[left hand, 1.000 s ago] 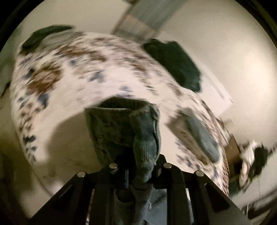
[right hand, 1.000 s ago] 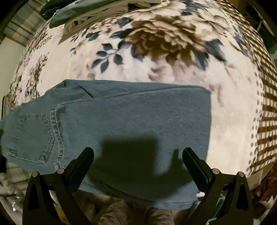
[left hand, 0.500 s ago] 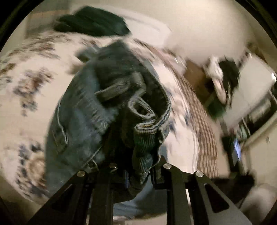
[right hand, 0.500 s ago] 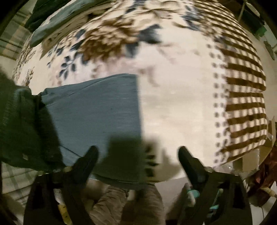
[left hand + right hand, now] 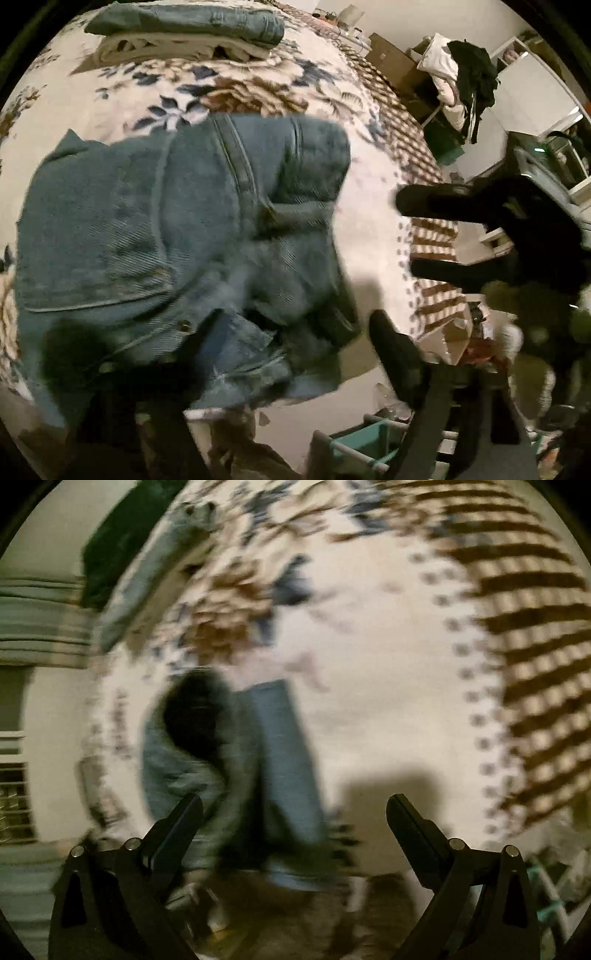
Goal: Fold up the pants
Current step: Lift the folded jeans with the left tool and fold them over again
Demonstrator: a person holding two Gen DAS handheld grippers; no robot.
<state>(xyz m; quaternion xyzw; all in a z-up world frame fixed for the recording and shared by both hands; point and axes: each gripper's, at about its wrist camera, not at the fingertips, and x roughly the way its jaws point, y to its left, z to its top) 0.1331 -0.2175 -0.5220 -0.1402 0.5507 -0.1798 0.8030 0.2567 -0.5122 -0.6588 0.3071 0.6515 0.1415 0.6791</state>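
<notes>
The blue jeans (image 5: pixel 177 236) lie folded over on the floral blanket (image 5: pixel 122 99), waistband and back pocket on top. In the blurred right wrist view the jeans (image 5: pixel 273 760) show as a folded bundle near the bed's front edge. My left gripper (image 5: pixel 229 354) is open above the jeans' near edge, its fingers blurred and dark. My right gripper (image 5: pixel 295 812) is open and empty, hovering just right of the jeans; it also shows in the left wrist view (image 5: pixel 410 236), beside the bundle.
A stack of folded clothes (image 5: pixel 184 33) lies at the far side of the bed. A dark garment (image 5: pixel 114 550) lies at the far corner. Cardboard boxes and a chair piled with clothes (image 5: pixel 465 77) stand past the bed's right side. A teal rack (image 5: pixel 354 446) stands on the floor.
My left gripper carried the waist end over onto the legs and let go; it now stands open. My right gripper swung right, off the jeans.
</notes>
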